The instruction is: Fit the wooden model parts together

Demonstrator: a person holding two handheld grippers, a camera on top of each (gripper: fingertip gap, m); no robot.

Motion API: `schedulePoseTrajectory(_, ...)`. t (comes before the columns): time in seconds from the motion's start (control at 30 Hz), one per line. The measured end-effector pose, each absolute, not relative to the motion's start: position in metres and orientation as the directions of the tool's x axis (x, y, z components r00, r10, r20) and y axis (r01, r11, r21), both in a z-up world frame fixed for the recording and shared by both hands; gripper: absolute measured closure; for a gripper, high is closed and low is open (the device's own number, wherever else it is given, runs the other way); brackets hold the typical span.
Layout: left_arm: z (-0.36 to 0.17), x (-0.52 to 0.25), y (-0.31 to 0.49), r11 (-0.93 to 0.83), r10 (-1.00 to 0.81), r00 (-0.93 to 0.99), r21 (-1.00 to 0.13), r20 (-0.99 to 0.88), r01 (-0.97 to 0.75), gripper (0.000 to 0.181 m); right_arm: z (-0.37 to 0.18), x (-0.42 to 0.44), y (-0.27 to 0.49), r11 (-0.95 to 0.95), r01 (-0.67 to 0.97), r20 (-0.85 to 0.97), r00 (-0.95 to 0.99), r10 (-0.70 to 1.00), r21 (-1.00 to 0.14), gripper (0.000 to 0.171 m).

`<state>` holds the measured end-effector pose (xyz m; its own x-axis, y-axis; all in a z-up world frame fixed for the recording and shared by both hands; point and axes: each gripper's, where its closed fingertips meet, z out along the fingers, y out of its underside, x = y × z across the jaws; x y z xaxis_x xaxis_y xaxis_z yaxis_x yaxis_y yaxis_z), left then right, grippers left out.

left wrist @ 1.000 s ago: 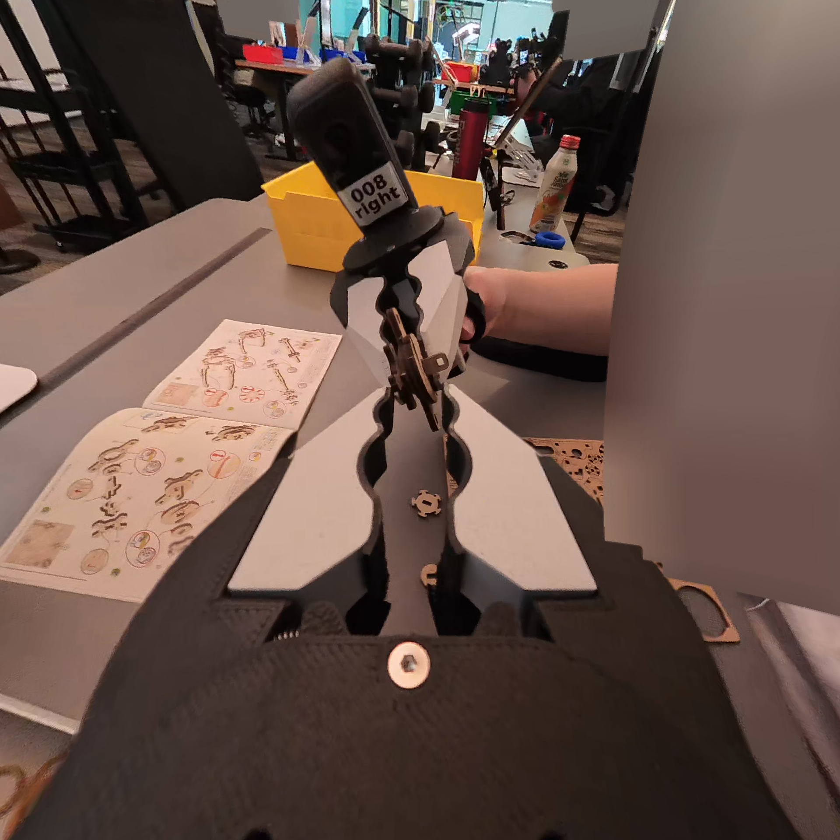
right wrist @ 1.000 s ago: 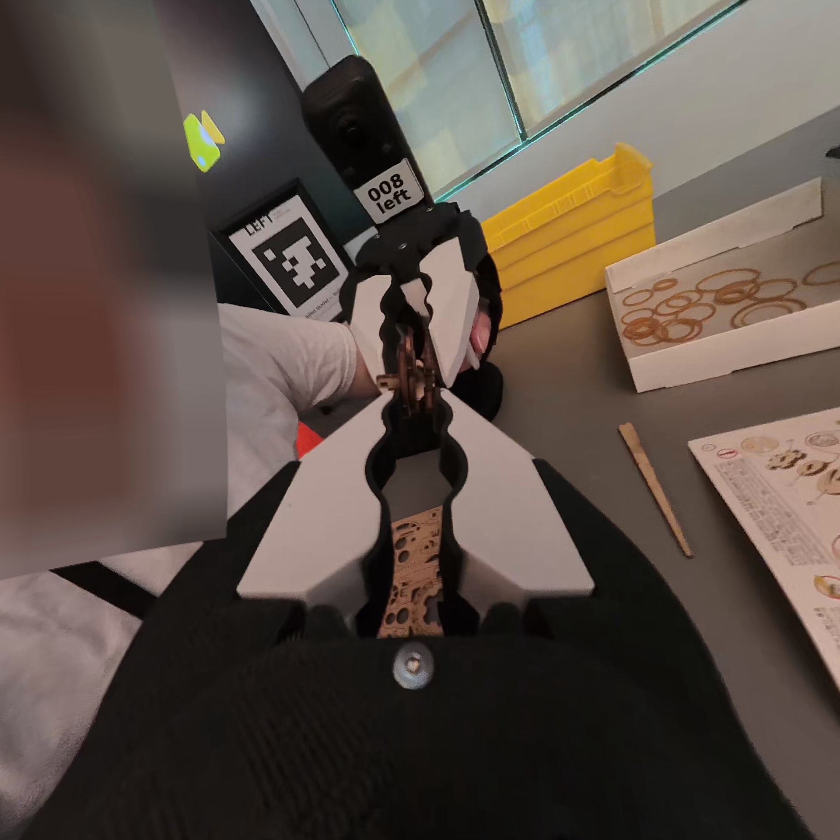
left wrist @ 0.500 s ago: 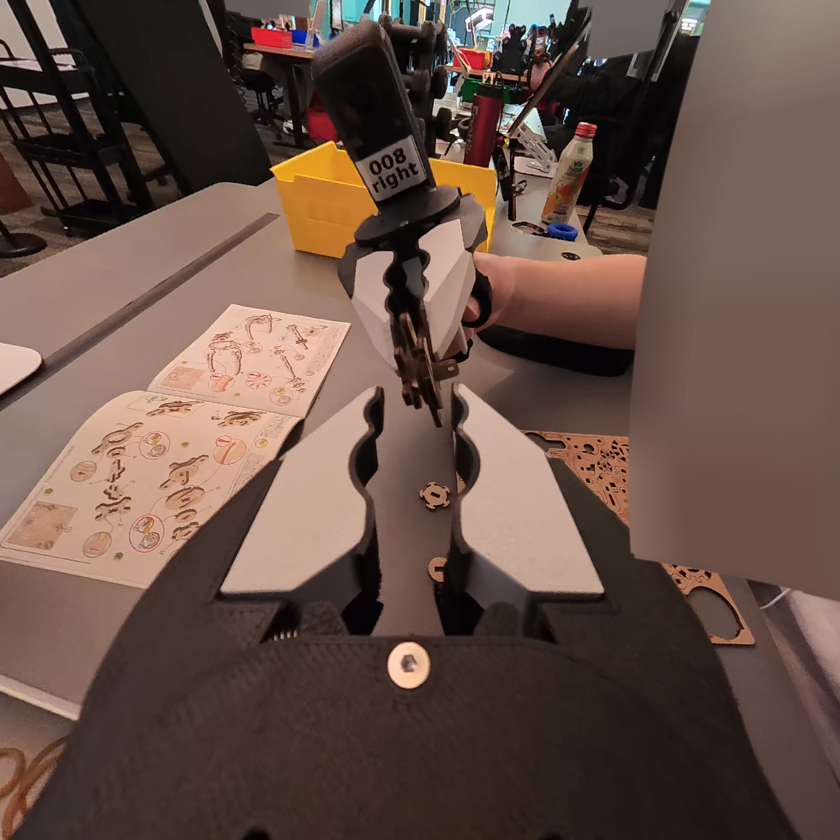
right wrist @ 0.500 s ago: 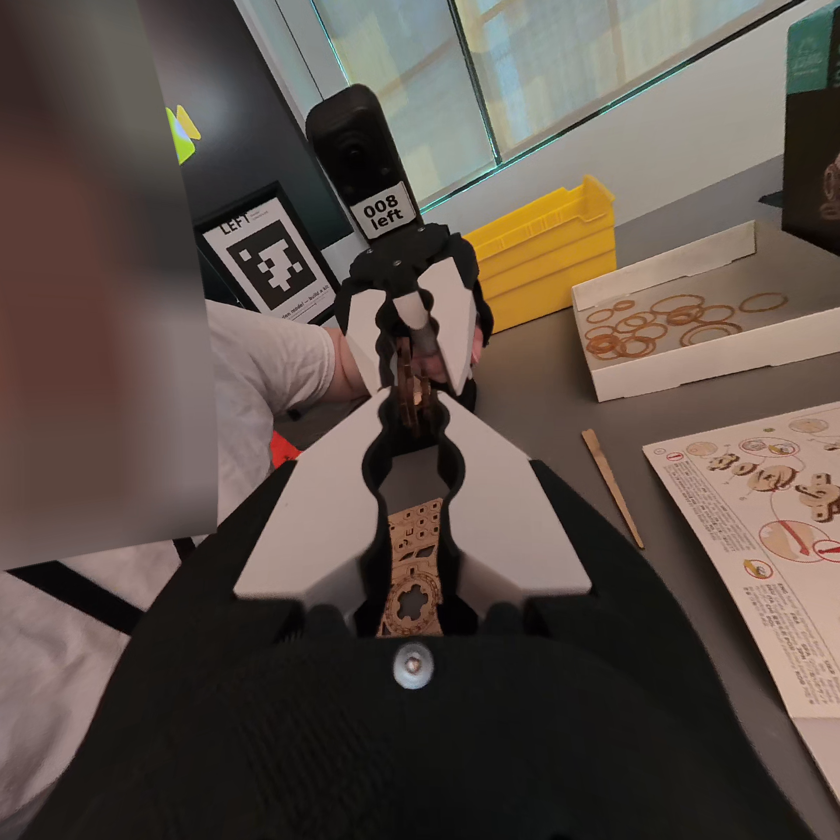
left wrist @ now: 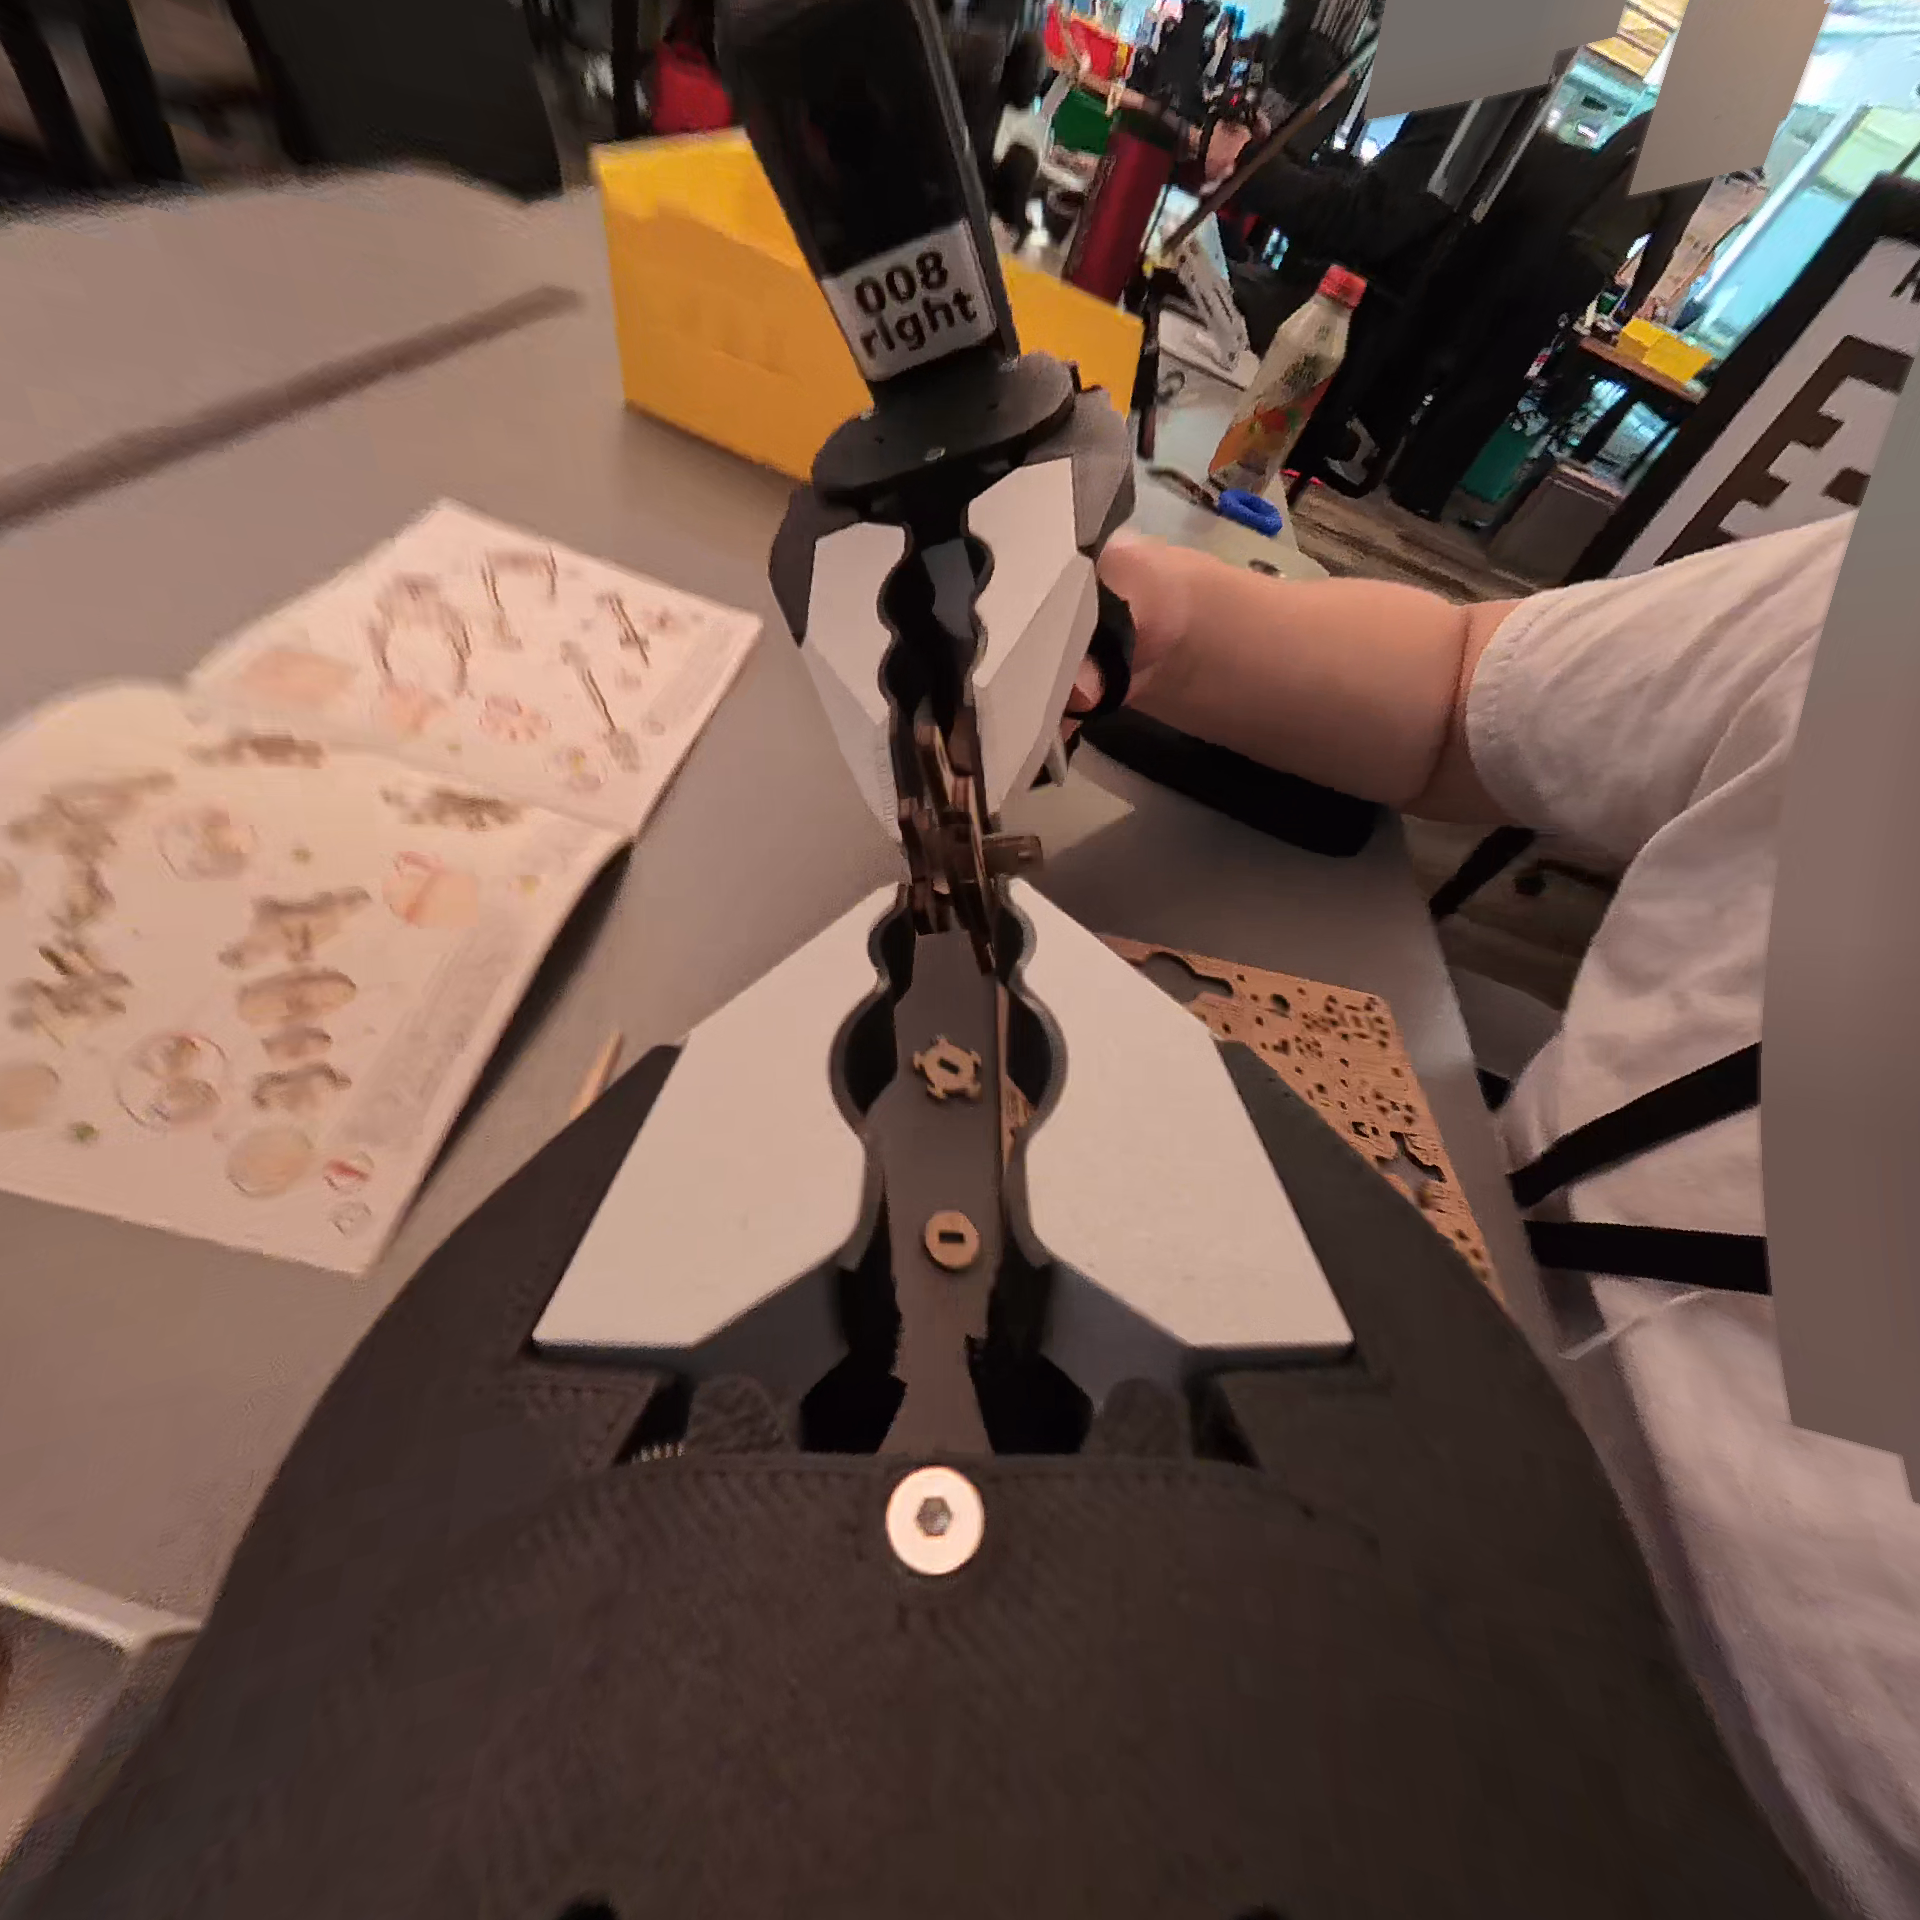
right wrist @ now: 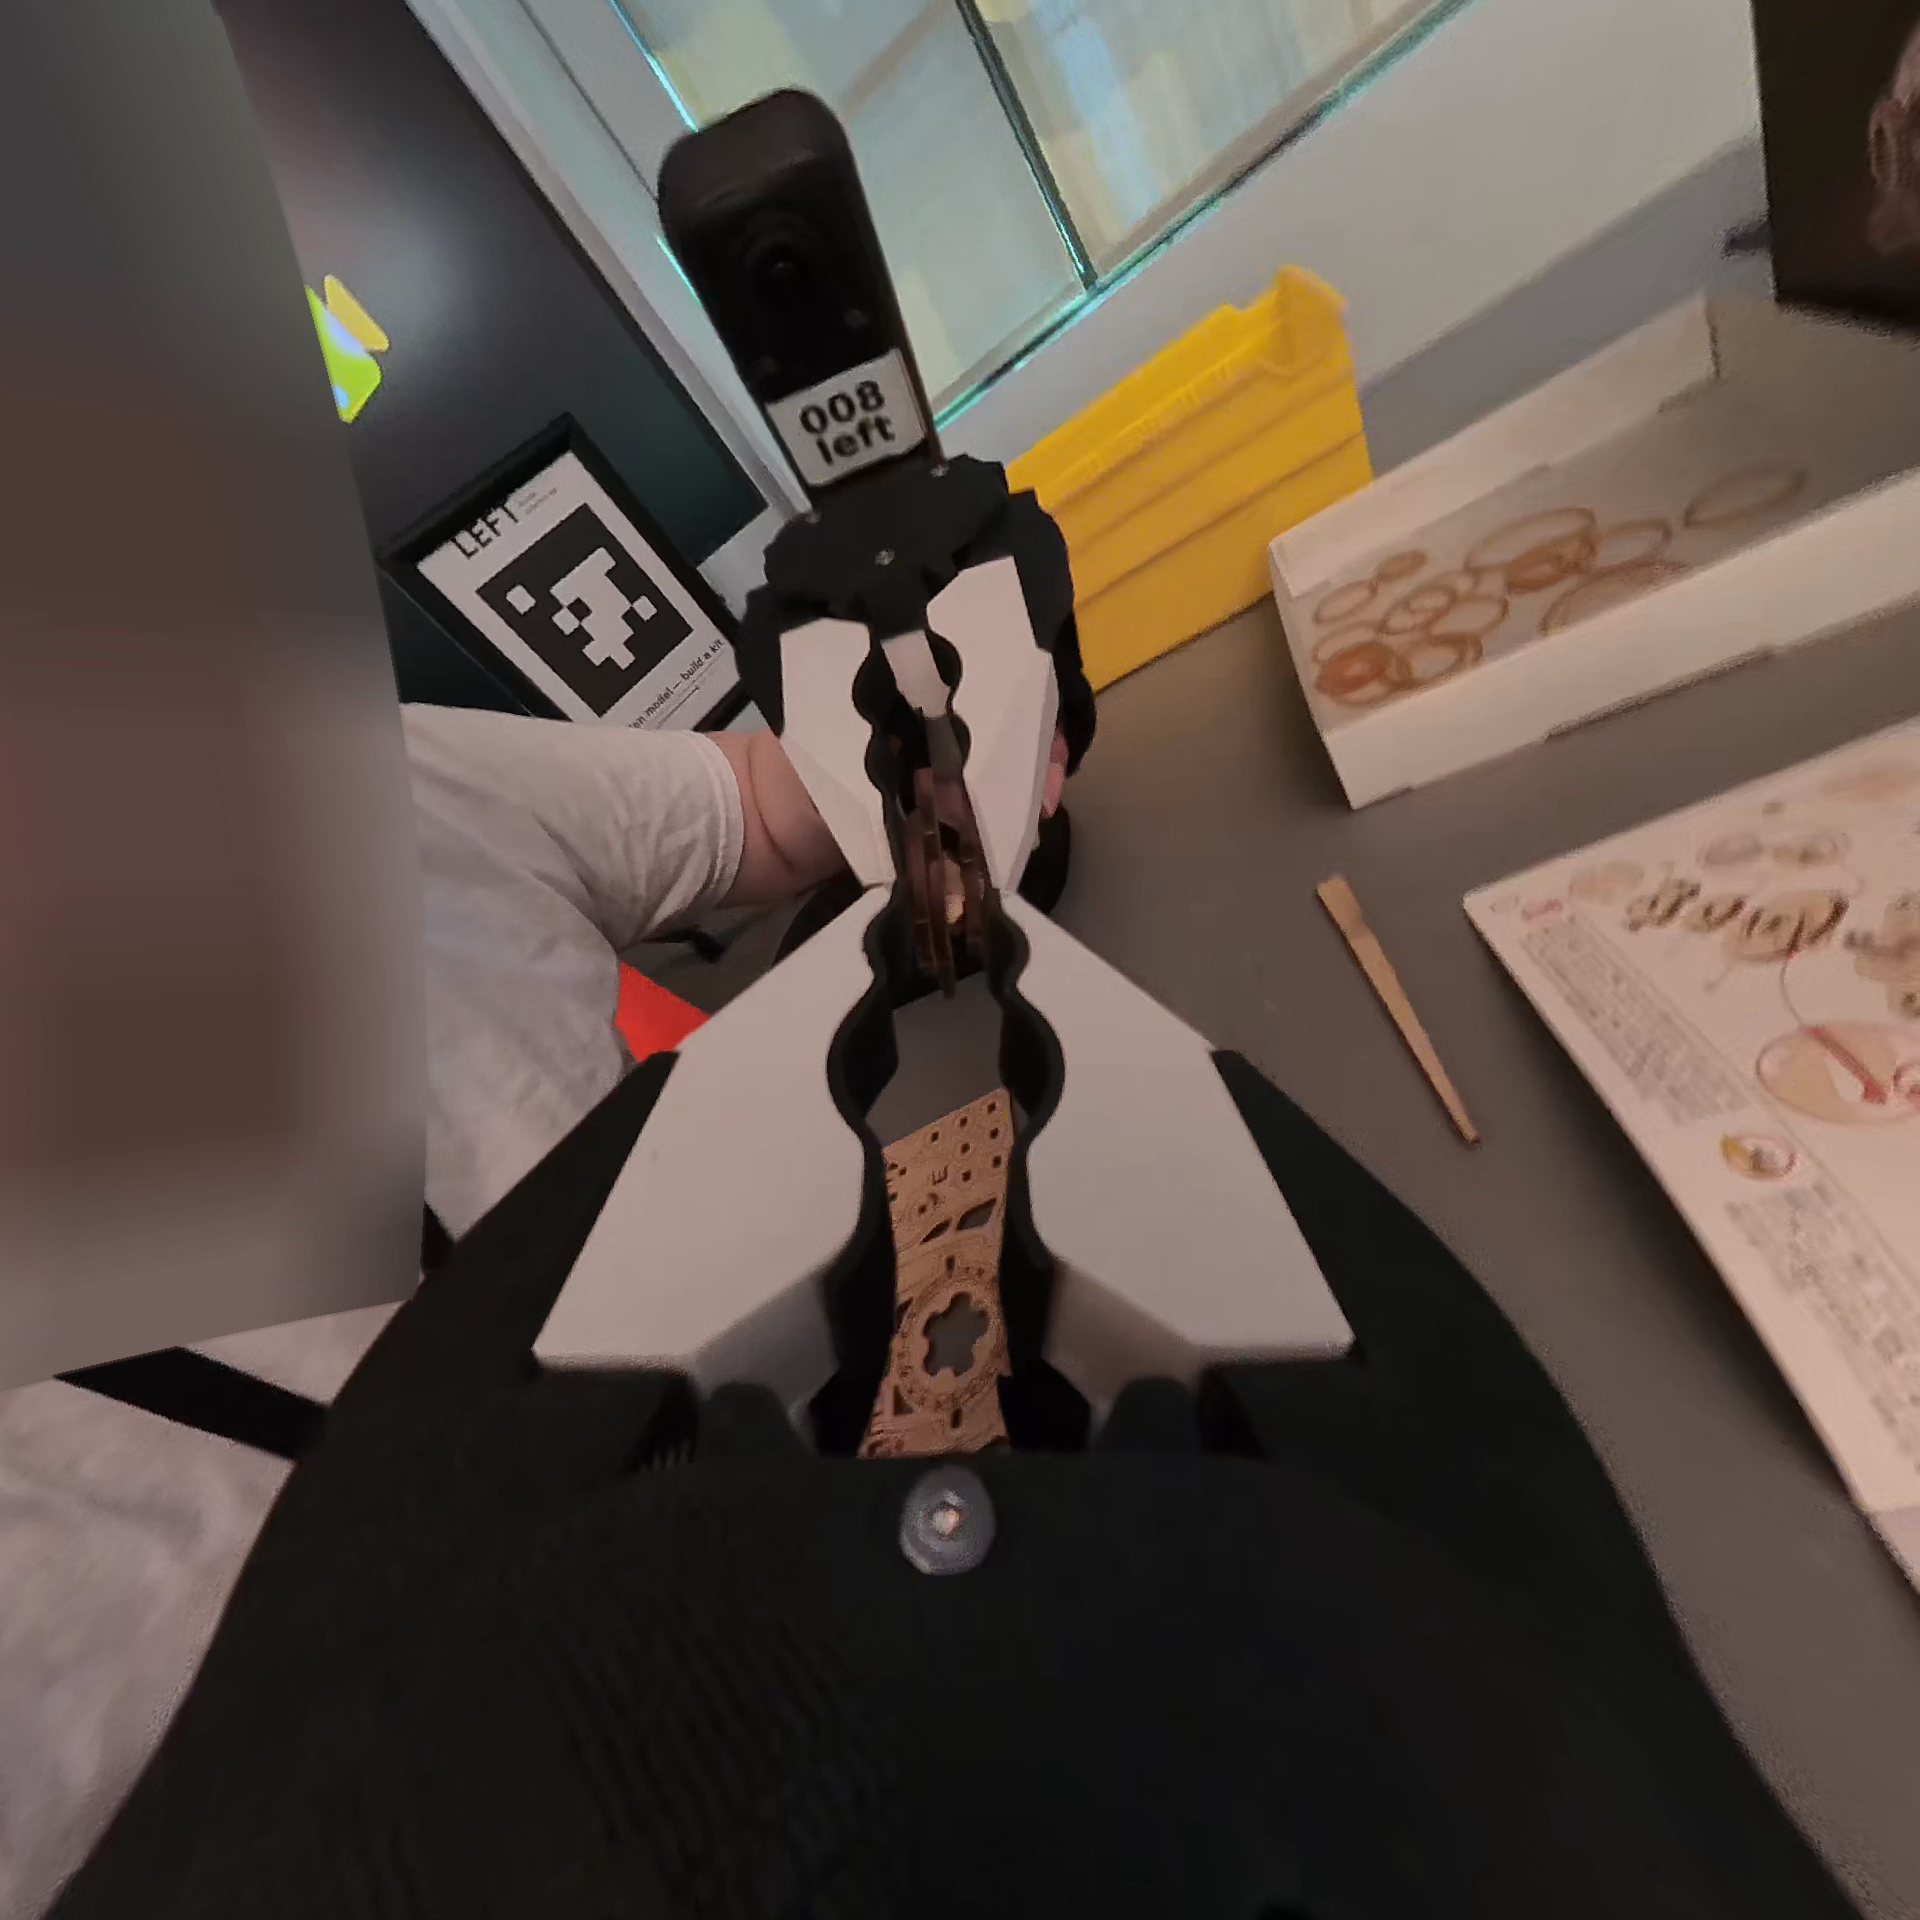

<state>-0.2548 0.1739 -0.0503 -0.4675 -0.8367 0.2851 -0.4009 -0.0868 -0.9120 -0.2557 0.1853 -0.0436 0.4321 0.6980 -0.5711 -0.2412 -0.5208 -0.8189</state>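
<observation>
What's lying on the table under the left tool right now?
Between the left tool fingers, on the grey table: a small toothed wooden piece and a round slotted disc. Its body covers whatever lies nearer.

I note a white printed label on the black camera housing above the right hand-held gripper. A second white label sits likewise above the left hand-held gripper. A framed marker sign carries a pattern and print. The instruction sheet on the worktop bears fine print, too blurred to read.
</observation>
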Motion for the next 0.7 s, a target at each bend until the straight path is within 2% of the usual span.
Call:
schedulePoseTrajectory(0.03, -0.058, -0.255, 0.175, -0.119, -0.822, -0.453, -0.882, 0.345, -0.455, 0.169, -0.052, -0.255, 0.187, -0.576, -0.258, -0.627, 0.411, 0.662, -0.776, 0.159)
schedulePoseTrajectory(0.1, -0.078, -0.257, 0.178, -0.162, -0.786, -0.417, -0.803, 0.456, -0.573, 0.169, -0.070, -0.253, 0.192, -0.650, -0.282, -0.703, 0.396, 0.591, -0.705, 0.155)
schedulePoseTrajectory(0.17, -0.095, -0.264, 0.175, -0.183, -0.729, -0.397, -0.718, 0.557, -0.671, 0.169, -0.085, -0.248, 0.200, -0.661, -0.289, -0.711, 0.434, 0.554, -0.692, 0.141)
schedulePoseTrajectory(0.23, -0.105, -0.266, 0.173, -0.204, -0.689, -0.374, -0.661, 0.621, -0.722, 0.169, -0.089, -0.247, 0.201, -0.665, -0.273, -0.705, 0.435, 0.559, -0.695, 0.141)
schedulePoseTrajectory(0.37, -0.121, -0.272, 0.171, -0.138, -0.697, -0.373, -0.625, 0.613, -0.769, 0.169, -0.097, -0.255, 0.198, -0.693, -0.231, -0.713, 0.413, 0.566, -0.683, 0.140)
schedulePoseTrajectory(0.47, -0.127, -0.276, 0.168, -0.095, -0.699, -0.386, -0.613, 0.602, -0.784, 0.169, -0.105, -0.265, 0.192, -0.731, -0.191, -0.739, 0.364, 0.567, -0.655, 0.154)
schedulePoseTrajectory(0.7, -0.130, -0.282, 0.163, -0.046, -0.684, -0.413, -0.600, 0.602, -0.799, 0.169, -0.112, -0.275, 0.188, -0.768, -0.141, -0.761, 0.330, 0.558, -0.624, 0.158)
